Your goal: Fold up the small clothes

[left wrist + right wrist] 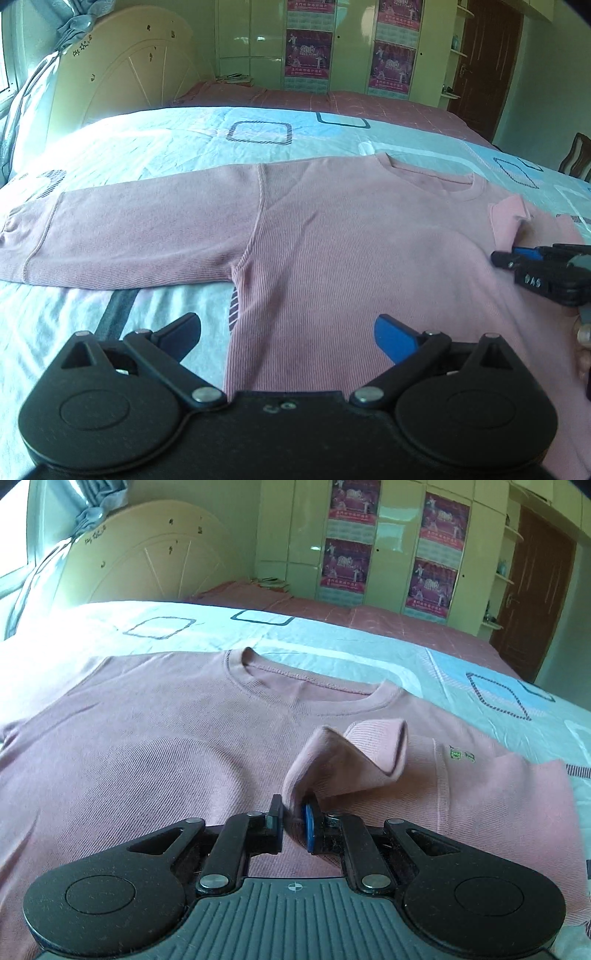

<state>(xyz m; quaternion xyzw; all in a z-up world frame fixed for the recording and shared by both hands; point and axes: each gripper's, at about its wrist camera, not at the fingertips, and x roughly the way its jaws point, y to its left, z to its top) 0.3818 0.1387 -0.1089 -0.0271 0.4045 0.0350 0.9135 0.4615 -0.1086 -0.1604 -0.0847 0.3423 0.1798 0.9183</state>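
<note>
- The pink sweatshirt [332,236] lies flat on the bed [147,147], chest up, its neckline [432,181] at the far side from both sets of fingers.
- Left gripper [288,334]: fingers spread wide, nothing between them. The black finger [181,332] hangs over bare sheet just outside the garment's side edge; the blue-padded finger [395,338] sits over the pink body.
- That side edge [231,332] runs straight up between the left fingers toward the armpit [238,271], just ahead of them.
- Beyond the armpit, the long sleeve [122,236] stretches out flat, well to the left of the left fingers, cuff [18,240] near the frame edge. Open sheet lies ahead of it and beneath it.
- Right gripper [293,825]: fingers pressed close together, pinching a raised bit of pink fabric, the other sleeve's cuff [347,760], which stands up in a peak right ahead of the fingertips.
- From the left wrist view, that same right gripper [498,258] comes in from the right with the cuff [508,218] lifted above it.
- To the right of the right fingers, the folded-in sleeve [498,794] lies over the chest; a small green logo [461,756] shows on it, and its outer edge meets the sheet just past that.
- To the left of the right fingers, a broad flat stretch of pink chest, smooth and unobstructed.
- Far ahead of both: headboard [147,557], wardrobe doors with posters [347,561], and a brown door [535,590].
</note>
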